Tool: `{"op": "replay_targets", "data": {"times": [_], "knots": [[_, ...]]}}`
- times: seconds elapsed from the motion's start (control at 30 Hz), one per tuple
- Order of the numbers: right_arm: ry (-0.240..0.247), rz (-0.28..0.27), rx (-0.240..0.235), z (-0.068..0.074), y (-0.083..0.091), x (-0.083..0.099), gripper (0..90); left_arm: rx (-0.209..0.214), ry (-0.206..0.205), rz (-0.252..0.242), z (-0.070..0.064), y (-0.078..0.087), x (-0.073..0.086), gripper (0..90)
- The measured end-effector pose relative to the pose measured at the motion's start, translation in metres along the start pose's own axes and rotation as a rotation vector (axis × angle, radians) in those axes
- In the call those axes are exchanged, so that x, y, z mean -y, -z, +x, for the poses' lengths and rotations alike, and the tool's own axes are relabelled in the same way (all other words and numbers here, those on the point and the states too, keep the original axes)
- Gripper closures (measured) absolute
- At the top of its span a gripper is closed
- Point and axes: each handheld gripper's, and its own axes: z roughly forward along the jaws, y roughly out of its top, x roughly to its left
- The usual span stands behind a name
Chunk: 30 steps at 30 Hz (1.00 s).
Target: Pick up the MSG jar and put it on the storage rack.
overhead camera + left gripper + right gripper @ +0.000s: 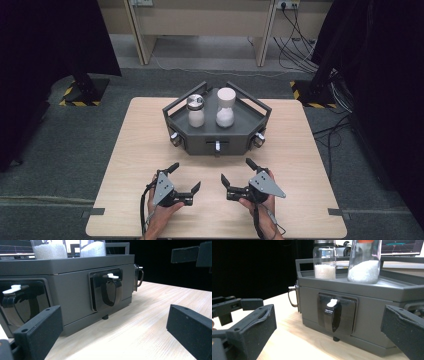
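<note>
A dark grey six-sided box (pixel 200 142) with rail handles stands at the table's far middle. On top of it stand a metal-lidded jar (pixel 196 111) and a taller pale-lidded jar (pixel 225 107), both part full of white granules. Black latches with white tabs sit on its side faces (pixel 110 290) (pixel 332 315). My left gripper (pixel 185 176) and right gripper (pixel 237 170) rest near the table's front, both open and holding nothing, pointing at the box from a short way off. In the right gripper view the jars (pixel 325 262) (pixel 365 262) rise above the box.
The light wooden table (pixel 300 150) has bare room on both sides of the box. Black curtains hang left and right, with stand bases and cables on the grey floor behind. The left gripper's jaws show at the left of the right gripper view (pixel 232 305).
</note>
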Motion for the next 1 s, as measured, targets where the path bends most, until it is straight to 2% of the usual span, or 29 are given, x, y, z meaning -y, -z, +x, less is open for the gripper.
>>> {"op": "replay_targets", "data": {"times": [1.0], "knots": [[0.005,0.028,0.008,-0.005,0.004,0.013,0.4,-0.013,0.002,-0.009,0.001,0.002,0.0,0.2]]}}
